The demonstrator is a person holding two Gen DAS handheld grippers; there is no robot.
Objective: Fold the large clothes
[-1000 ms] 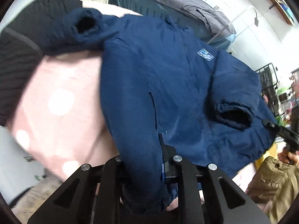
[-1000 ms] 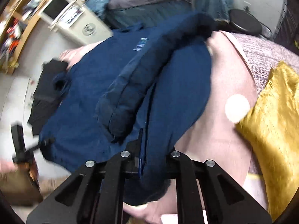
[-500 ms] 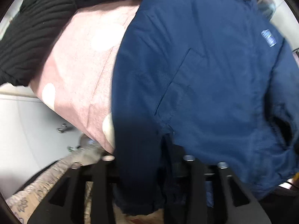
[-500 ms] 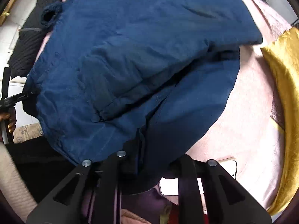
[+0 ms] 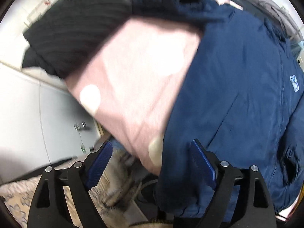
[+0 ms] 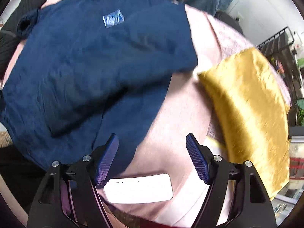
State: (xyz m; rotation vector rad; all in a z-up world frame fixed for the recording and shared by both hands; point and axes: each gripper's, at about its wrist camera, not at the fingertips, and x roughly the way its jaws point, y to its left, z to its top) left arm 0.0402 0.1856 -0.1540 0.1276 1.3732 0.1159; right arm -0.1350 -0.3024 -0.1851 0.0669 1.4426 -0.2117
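A navy blue jacket [image 6: 91, 72] with a small light-blue badge lies spread on a pink bed cover [image 6: 174, 129], one sleeve folded across its front. In the left wrist view the same jacket [image 5: 237, 95] fills the right side, its hem hanging over the bed's edge. My left gripper [image 5: 150, 163] points down over that hem corner, its jaws opening, and the blue pads press on nothing. My right gripper [image 6: 152, 157] hangs over the jacket's lower right hem and the pink cover, jaws opening too, with no cloth pinched between them.
A black ribbed garment [image 5: 76, 30] lies at the bed's far left. A yellow cushion [image 6: 250, 114] sits to the right of the jacket. A white flat device [image 6: 138, 188] rests on the cover near my right gripper. Grey cabinet doors [image 5: 38, 123] and a patterned rug [image 5: 114, 186] lie below the bed's edge.
Both grippers were shut on the jacket's hem and have let it go; their jaws now stand wide. Both have swung downward, and the jacket has settled flat on the bed.
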